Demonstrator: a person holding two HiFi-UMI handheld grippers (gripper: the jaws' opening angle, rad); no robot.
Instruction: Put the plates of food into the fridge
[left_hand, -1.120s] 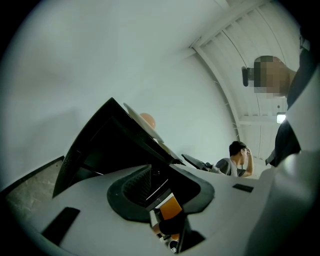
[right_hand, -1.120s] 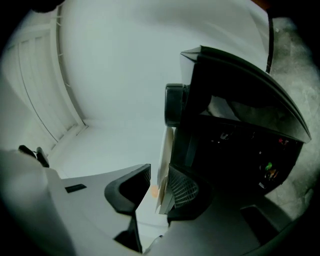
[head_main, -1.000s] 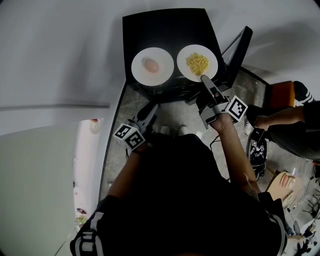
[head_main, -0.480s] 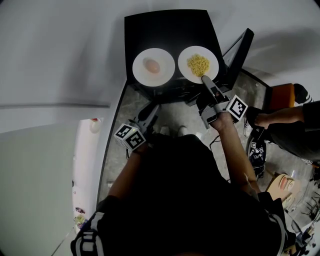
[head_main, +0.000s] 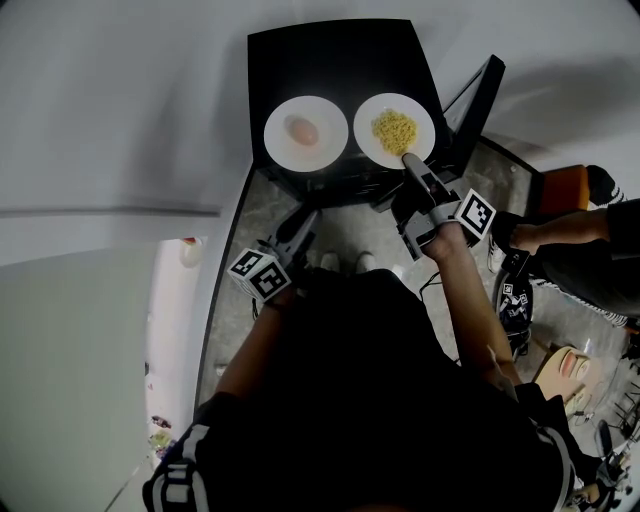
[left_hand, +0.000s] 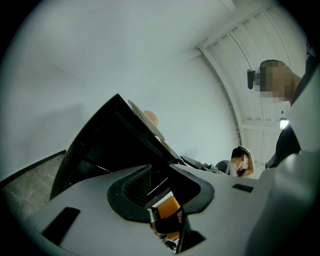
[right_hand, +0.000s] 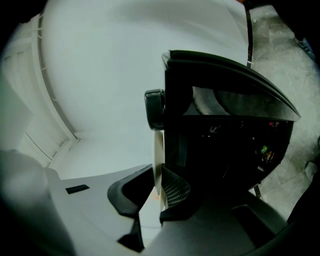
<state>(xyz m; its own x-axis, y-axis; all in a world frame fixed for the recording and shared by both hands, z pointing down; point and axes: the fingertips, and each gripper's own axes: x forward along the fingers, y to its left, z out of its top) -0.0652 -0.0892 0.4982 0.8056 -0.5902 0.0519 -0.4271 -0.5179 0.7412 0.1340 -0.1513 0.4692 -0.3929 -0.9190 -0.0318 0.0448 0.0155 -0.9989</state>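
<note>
Two white plates stand side by side on a black unit (head_main: 340, 60). The left plate (head_main: 285, 150) carries a pale egg-like lump, whose top shows in the left gripper view as the egg (left_hand: 150, 118). The right plate (head_main: 375, 145) holds yellow noodles (head_main: 395, 129). My right gripper (head_main: 408, 158) reaches level to the noodle plate's near rim. Its jaws have just been closing, and the plate rim (right_hand: 158, 150) stands edge-on between the pads of the right gripper (right_hand: 159, 185), which press on it. My left gripper (head_main: 308, 215) hangs lower, short of the unit. The left gripper (left_hand: 161, 176) is open and holds nothing.
A black panel (head_main: 478, 95) juts from the unit's right side. A person in dark clothes sits at the right beside an orange seat (head_main: 565, 186). Stone floor (head_main: 345, 235) lies below the unit's front. A white wall (head_main: 120, 110) runs behind and to the left.
Both plates and both grippers keep their places in the head view. The right gripper's tip stays at the noodle plate's near rim.
</note>
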